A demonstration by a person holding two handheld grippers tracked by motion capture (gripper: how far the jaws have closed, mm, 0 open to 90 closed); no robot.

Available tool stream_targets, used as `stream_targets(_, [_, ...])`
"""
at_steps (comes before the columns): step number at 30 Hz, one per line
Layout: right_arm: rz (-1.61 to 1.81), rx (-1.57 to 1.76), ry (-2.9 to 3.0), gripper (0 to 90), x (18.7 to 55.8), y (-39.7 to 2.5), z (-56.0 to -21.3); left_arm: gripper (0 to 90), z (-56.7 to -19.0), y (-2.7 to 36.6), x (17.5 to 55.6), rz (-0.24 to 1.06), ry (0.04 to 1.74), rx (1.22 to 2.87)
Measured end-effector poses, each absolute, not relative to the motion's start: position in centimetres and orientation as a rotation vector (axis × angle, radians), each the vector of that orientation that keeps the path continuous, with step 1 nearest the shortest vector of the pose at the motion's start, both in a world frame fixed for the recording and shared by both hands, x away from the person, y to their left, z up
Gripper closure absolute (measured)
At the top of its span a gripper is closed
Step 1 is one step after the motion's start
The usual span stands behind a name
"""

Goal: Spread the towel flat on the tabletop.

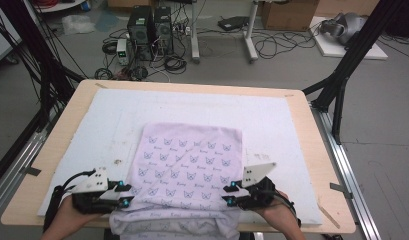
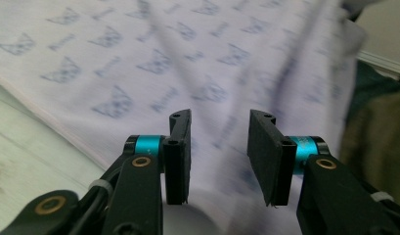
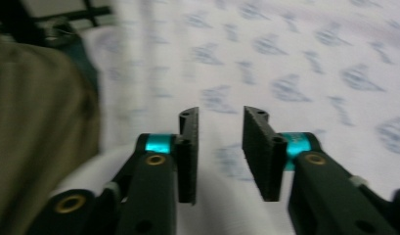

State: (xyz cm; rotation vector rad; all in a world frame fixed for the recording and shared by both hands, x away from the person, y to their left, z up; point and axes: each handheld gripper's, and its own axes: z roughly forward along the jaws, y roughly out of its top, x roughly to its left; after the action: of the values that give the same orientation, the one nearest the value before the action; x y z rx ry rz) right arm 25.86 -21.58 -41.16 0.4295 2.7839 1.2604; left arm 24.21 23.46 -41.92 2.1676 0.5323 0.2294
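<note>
Left gripper (image 1: 123,194) at near-left edge of pale lilac butterfly-print cloth (image 1: 189,160), jaws apart, nothing btwn them. Cloth lies mid white foam mat (image 1: 112,120), near end hanging over the table edge. Right gripper (image 1: 231,194) at near-right edge, jaws apart too.

Garment (image 1: 184,165) near hem cut off by bottom edge; print blurred in both gripper views.

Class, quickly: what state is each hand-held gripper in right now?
Left hand-held gripper: open, holding nothing, jaws over the printed cloth.
Right hand-held gripper: open, holding nothing, over the same cloth.
</note>
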Motion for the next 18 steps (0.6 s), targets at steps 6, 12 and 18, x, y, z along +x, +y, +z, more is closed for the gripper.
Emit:
stream_targets(6, [1.133, 0.460, 2.832, 72.8, 28.0, -20.0, -43.9, 73.7, -44.2, 21.9, 27.4, 0.180, 0.564, 2.238])
stream_targets(12, [1.188, 0.398, 2.881, 88.8, 27.1, -20.3, -43.6, 88.5, -44.0, 22.8, 25.8, 0.185, 0.567, 2.237])
stream_targets(18, [1.350, 0.306, 2.911, 87.3, 23.4, -21.2, -42.0, 88.5, -43.1, 24.1, 21.3, 0.150, 0.531, 2.210])
